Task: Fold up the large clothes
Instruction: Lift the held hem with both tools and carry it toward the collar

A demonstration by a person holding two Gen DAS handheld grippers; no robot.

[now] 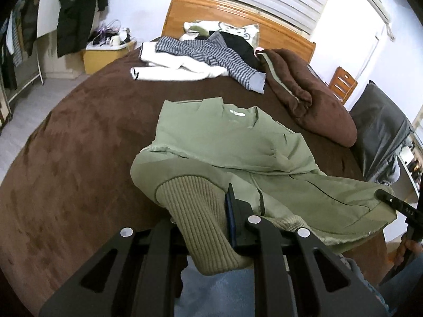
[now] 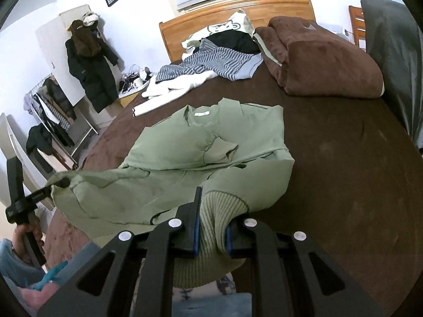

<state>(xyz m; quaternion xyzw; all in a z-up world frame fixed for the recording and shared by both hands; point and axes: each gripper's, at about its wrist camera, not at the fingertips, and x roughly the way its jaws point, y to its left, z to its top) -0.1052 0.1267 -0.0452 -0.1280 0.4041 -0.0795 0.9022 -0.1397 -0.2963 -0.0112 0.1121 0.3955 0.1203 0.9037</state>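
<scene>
A bed (image 1: 66, 158) covered in brown fleece fills both views, its wooden headboard (image 2: 277, 6) at 12 o'clock. A folded brown blanket (image 2: 317, 63) lies at 1 o'clock in the right wrist view. A green sweatshirt (image 1: 224, 137) lies on the bed centre, collar toward 12 o'clock, with its lower part lifted off the bed toward the near edge. Past it, at 11 to 12 o'clock, a striped garment (image 1: 201, 55) is draped over a white garment (image 1: 171, 66). A black coat (image 2: 92, 74) hangs on the wall at 10 o'clock in the right wrist view.

The left gripper (image 1: 211, 211) is clamped on the sweatshirt's ribbed hem (image 1: 195, 211) at 6 o'clock of its own view. The right gripper (image 2: 212, 227) is likewise clamped on a bunch of the same ribbed band (image 2: 222, 206), the fabric pinched between its blue pads (image 2: 196, 232).
</scene>
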